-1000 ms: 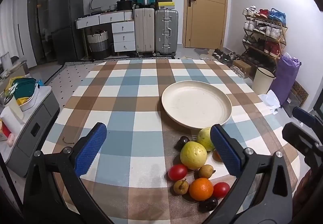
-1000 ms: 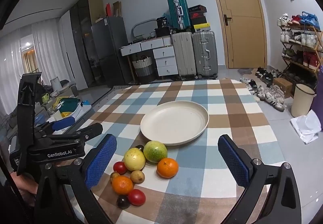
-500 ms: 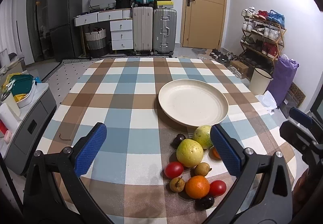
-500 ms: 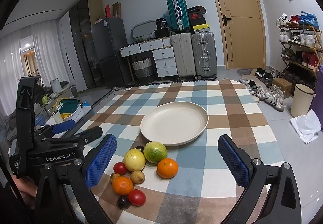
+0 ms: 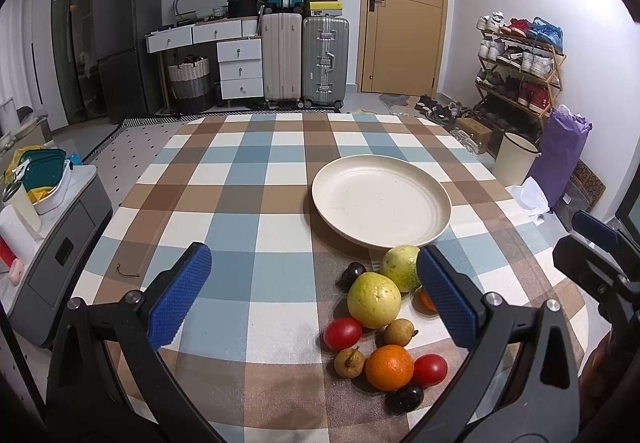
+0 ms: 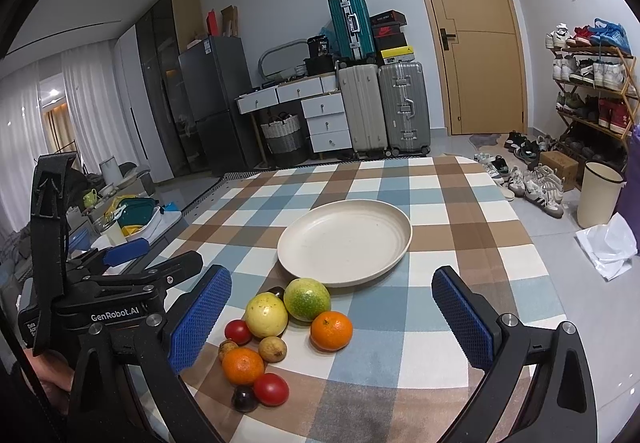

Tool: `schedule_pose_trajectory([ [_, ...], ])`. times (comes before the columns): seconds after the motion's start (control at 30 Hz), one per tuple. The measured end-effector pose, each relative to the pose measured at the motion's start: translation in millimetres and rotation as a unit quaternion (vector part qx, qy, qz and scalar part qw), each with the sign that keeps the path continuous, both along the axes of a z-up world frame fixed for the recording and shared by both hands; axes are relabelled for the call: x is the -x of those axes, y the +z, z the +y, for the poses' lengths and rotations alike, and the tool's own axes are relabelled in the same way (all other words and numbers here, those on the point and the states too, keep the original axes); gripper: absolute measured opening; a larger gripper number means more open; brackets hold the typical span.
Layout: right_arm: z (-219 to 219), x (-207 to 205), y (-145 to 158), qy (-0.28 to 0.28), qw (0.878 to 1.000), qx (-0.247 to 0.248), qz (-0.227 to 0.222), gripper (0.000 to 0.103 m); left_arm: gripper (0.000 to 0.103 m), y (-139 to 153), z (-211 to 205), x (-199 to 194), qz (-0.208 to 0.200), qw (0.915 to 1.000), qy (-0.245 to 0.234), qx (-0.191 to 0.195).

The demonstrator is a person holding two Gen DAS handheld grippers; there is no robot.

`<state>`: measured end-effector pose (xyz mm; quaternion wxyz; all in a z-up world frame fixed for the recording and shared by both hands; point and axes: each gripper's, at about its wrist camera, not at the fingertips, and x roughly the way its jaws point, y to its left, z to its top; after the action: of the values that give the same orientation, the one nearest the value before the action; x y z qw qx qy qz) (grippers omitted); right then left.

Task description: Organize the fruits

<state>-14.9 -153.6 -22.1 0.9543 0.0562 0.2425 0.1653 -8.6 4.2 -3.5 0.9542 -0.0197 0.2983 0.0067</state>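
A cream plate (image 5: pixel 380 199) (image 6: pixel 344 243) sits empty on the checked tablecloth. Just in front of it lies a cluster of fruit: a yellow guava (image 5: pixel 373 299) (image 6: pixel 266 314), a green guava (image 5: pixel 398 267) (image 6: pixel 307 299), two oranges (image 5: pixel 389 367) (image 6: pixel 331 330), red tomatoes (image 5: pixel 342 332) (image 6: pixel 271 389), small brown fruits (image 5: pixel 349 362) and dark plums (image 5: pixel 404 399). My left gripper (image 5: pixel 312 299) hovers open, the fruit lying beyond its right finger. My right gripper (image 6: pixel 332 319) hangs open above the cluster, holding nothing.
The table's edges (image 5: pixel 120 211) drop off on the left and right. A grey cabinet (image 5: pixel 52 243) with dishes stands left of the table. Suitcases (image 5: pixel 304 59), drawers, a door and a shoe rack (image 5: pixel 520 71) line the far wall. A bin (image 6: pixel 600 195) stands on the floor at right.
The left view has crept slightly forward and tilted up. The right view has hardly shifted. Both grippers stay open and no fruit has moved.
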Motion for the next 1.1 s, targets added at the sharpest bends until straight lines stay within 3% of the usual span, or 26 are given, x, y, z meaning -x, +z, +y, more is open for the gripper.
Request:
schedule_pose_trajectory([
  [1.1,2.2,-1.2,-4.6,0.009,1.0,-0.006,-0.001,0.102,0.102,-0.6,-5.5,6.7,-0.002,1.0,-0.002,0.002],
])
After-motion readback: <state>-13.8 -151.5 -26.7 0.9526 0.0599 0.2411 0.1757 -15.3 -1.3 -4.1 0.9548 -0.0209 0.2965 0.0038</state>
